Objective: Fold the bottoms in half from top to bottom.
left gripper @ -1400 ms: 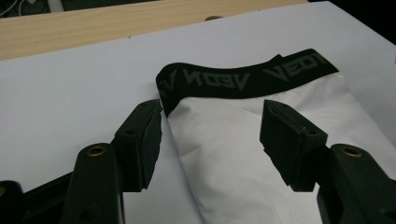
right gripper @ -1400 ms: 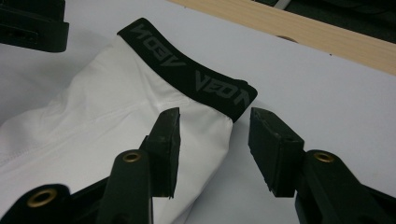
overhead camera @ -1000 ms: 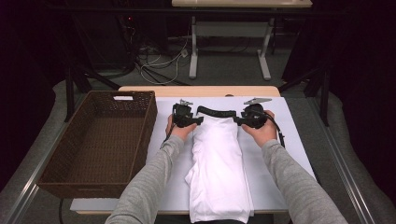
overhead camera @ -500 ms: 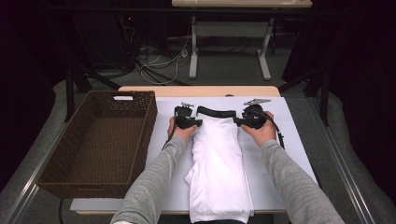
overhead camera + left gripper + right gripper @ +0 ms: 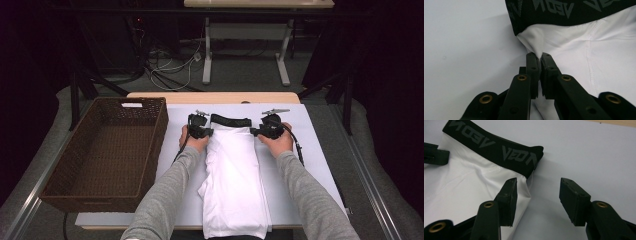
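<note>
A white garment (image 5: 232, 185) with a black lettered waistband (image 5: 230, 120) lies folded lengthwise on the white table top (image 5: 310, 150). My left gripper (image 5: 202, 131) sits at its left edge just under the waistband. In the left gripper view the jaws have just been closing and now stand shut (image 5: 539, 56) on a pinch of white fabric (image 5: 579, 50). My right gripper (image 5: 260, 131) is at the opposite edge. It is open (image 5: 537, 182), one jaw over the fabric (image 5: 474, 187) and the other over bare table, below the waistband's corner (image 5: 524, 157).
A dark wicker basket (image 5: 156, 145) stands to the left of the garment, close to the left forearm. The table's wooden far edge (image 5: 215, 96) lies just beyond the waistband. Table legs and cables are on the floor behind.
The right gripper has sunk slightly toward the garment's right edge. The left hand has stayed where it was.
</note>
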Demonstrator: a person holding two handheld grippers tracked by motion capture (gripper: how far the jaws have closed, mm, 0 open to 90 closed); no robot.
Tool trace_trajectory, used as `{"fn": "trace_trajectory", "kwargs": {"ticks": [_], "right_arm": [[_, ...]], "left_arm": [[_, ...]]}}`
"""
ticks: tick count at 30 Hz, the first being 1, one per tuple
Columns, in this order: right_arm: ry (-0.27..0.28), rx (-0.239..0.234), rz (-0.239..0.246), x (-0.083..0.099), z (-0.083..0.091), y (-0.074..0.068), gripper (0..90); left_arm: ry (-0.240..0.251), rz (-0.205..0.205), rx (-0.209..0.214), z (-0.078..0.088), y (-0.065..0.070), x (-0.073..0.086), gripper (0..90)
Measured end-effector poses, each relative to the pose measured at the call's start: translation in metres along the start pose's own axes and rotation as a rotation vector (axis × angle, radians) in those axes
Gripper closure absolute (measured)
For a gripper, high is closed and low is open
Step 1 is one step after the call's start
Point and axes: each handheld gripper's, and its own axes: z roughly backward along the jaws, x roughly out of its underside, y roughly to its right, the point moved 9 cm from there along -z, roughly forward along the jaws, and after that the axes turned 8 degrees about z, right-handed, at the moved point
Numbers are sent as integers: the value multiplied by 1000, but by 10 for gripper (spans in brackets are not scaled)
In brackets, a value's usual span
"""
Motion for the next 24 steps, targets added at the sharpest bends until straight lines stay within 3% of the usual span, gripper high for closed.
{"fn": "trace_trajectory", "kwargs": {"ticks": [9, 19, 24], "right_arm": [[2, -14, 4, 0, -11, -6, 487], [-36, -7, 20, 3, -23, -8, 460], [-32, -5, 25, 1, -27, -10, 460]], "left_arm": [[8, 6, 5, 6, -4, 0, 867], [20, 3, 20, 11, -3, 0, 867], [18, 25, 30, 11, -3, 2, 867]]}}
